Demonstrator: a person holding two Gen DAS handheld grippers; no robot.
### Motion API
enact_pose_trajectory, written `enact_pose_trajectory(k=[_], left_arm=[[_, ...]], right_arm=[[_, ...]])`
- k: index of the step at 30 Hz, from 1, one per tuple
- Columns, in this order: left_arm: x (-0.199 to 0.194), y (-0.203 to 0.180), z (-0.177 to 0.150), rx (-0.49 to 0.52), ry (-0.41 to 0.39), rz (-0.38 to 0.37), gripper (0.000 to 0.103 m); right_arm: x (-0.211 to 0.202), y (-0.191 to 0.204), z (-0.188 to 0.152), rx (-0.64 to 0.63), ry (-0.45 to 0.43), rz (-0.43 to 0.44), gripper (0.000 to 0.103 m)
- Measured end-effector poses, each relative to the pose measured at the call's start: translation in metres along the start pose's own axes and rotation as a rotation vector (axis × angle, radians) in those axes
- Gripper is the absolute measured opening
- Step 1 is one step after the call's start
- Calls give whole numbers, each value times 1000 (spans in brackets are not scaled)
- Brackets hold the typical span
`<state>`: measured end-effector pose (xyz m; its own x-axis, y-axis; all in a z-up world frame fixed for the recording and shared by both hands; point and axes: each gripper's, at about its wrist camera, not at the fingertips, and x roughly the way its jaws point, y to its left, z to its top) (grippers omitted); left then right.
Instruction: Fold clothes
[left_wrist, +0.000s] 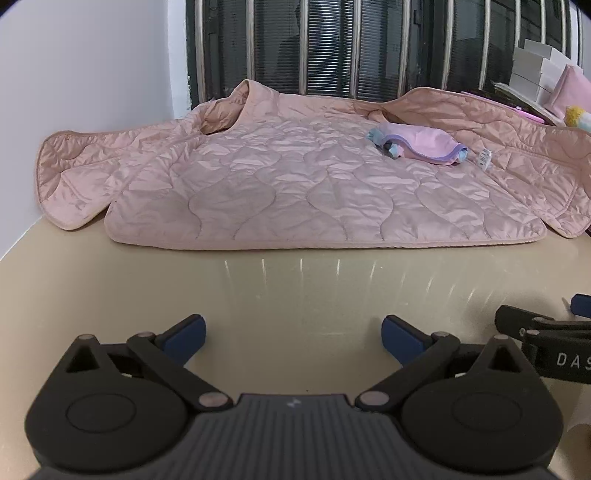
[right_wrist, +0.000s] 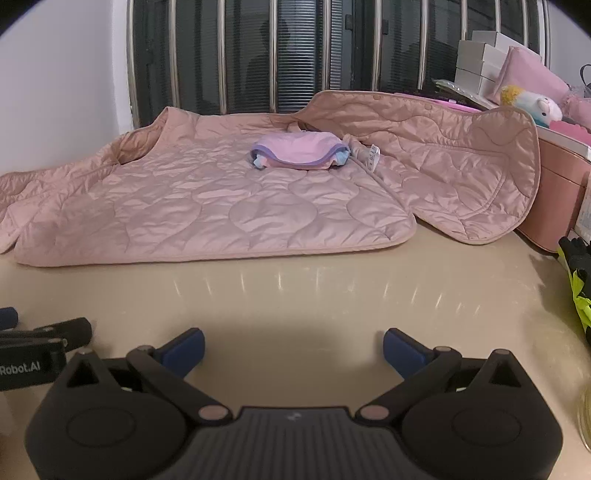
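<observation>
We hold the left gripper (left_wrist: 293, 334) and right gripper (right_wrist: 293, 349) spread and empty over bare table (left_wrist: 295, 280), the pink quilted jacket (left_wrist: 295, 184) lying flat beyond them, ready for folding.

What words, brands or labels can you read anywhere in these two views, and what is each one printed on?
"DAS", cut off at the picture's edge: black body of the right gripper, seen from the left wrist.
"Robot.AI", its start cut off: black body of the left gripper, seen from the right wrist.
White care tag on the pink quilted jacket: print too small to read.
</observation>
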<state>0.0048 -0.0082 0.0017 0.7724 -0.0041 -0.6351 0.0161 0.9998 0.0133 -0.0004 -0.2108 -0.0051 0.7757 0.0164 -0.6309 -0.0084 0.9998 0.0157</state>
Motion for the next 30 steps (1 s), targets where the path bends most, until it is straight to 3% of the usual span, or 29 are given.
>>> enact_pose_trajectory(k=[30], left_arm=[[-3, -8, -3, 4, -8, -10, 102]], right_arm=[[-2, 2, -2, -16, -6, 22, 103]])
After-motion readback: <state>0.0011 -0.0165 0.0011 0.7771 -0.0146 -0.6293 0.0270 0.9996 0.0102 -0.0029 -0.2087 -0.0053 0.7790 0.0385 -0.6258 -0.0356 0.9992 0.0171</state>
